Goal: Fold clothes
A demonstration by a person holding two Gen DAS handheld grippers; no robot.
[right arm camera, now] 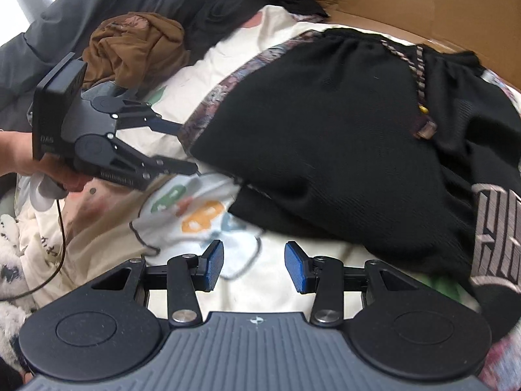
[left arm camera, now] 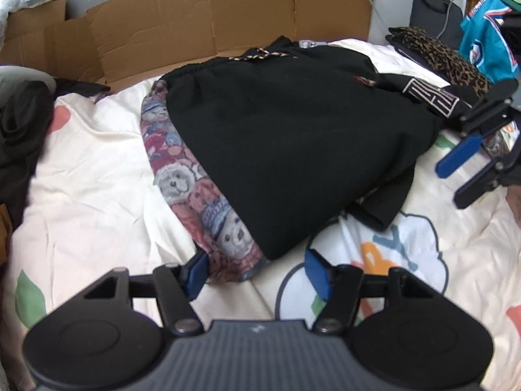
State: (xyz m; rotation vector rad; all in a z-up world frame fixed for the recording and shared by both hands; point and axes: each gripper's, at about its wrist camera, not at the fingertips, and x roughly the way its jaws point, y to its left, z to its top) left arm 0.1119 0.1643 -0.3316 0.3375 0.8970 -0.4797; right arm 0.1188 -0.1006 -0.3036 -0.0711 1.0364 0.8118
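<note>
A pair of black shorts (left arm camera: 286, 137) with a striped drawstring (left arm camera: 260, 54) lies folded over a teddy-bear patterned garment (left arm camera: 195, 195) on the cream bed cover (left arm camera: 91, 169). My left gripper (left arm camera: 257, 272) is open, its jaws either side of the near corner of the pile. In the right wrist view the shorts (right arm camera: 342, 137) fill the right half, and my right gripper (right arm camera: 254, 265) is open and empty over the cover, just short of the shorts' edge. The right gripper also shows in the left wrist view (left arm camera: 462, 176), and the left gripper in the right wrist view (right arm camera: 189, 150).
Flattened cardboard (left arm camera: 208, 22) stands along the far side of the bed. A leopard-print cloth (left arm camera: 446, 58) and a teal shirt (left arm camera: 485, 45) lie at the back right. A brown crumpled garment (right arm camera: 136, 45) and dark grey bedding (right arm camera: 97, 3) lie beyond the left gripper.
</note>
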